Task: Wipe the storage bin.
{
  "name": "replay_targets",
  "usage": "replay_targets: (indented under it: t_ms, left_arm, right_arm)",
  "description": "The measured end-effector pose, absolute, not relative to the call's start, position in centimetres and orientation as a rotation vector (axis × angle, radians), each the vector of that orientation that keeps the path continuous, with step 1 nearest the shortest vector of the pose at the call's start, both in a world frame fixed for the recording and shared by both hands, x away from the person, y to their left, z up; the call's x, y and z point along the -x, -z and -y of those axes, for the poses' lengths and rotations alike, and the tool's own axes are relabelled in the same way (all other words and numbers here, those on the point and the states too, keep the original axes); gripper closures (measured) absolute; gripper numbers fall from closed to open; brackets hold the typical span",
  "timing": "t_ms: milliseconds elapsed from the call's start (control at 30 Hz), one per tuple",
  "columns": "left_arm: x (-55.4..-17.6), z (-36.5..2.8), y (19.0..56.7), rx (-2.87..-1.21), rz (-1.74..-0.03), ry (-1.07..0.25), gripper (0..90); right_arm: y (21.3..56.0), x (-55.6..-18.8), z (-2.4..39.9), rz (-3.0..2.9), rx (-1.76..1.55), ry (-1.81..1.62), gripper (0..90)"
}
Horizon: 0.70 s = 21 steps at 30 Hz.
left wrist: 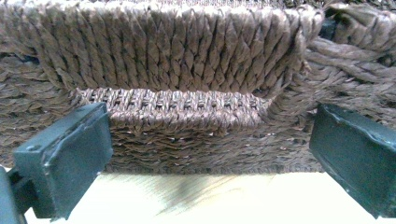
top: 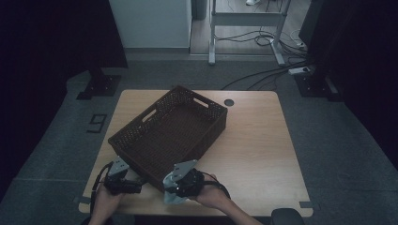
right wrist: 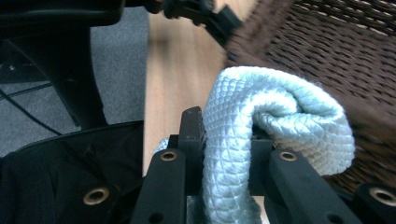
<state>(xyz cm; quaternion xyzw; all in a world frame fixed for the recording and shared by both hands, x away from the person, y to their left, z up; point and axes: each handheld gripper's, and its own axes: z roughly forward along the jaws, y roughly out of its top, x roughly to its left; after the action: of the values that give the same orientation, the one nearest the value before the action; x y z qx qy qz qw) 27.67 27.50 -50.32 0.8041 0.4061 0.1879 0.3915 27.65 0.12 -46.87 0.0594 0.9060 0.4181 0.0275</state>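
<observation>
While tongs (right wrist: 224, 140) clamp, cloth (right wrist: 280, 126) blurs.

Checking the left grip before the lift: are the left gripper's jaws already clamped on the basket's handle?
No. In the left gripper view the jaws stand wide apart on either side of the basket, touching nothing.

Two bare forearms enter from six o'clock, no sleeves visible. Each hand carries a black gripper: the left gripper (top: 123, 182) and right gripper (top: 184, 183) both wear a pale grey three-cornered plate on top, with a black cable looping off each body. Up close, the jaws are matte black bars with brass-coloured rivets; the left pads look scuffed dark green-black
</observation>
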Motion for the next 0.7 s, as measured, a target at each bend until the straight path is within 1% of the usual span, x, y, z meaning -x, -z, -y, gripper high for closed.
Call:
replay_targets:
  t_ms: [267,500,700]
  left_arm:
    - [-27.7,-27.6,50.3,-2.040,-1.039,-0.470,0.0]
    - [-27.7,-27.6,50.3,-2.042,-1.038,-0.466,0.0]
    - [-27.7,-27.7,50.3,-2.036,-1.045,-0.464,0.0]
  right_arm:
    - [47.4,-27.7,-0.4,-2.817,-0.165,-1.255,76.2]
    - [49.2,-27.9,-1.0,-2.872,-0.173,-1.171,76.1]
    - [49.3,-28.5,-0.6,-2.874,-0.192,-1.153,76.1]
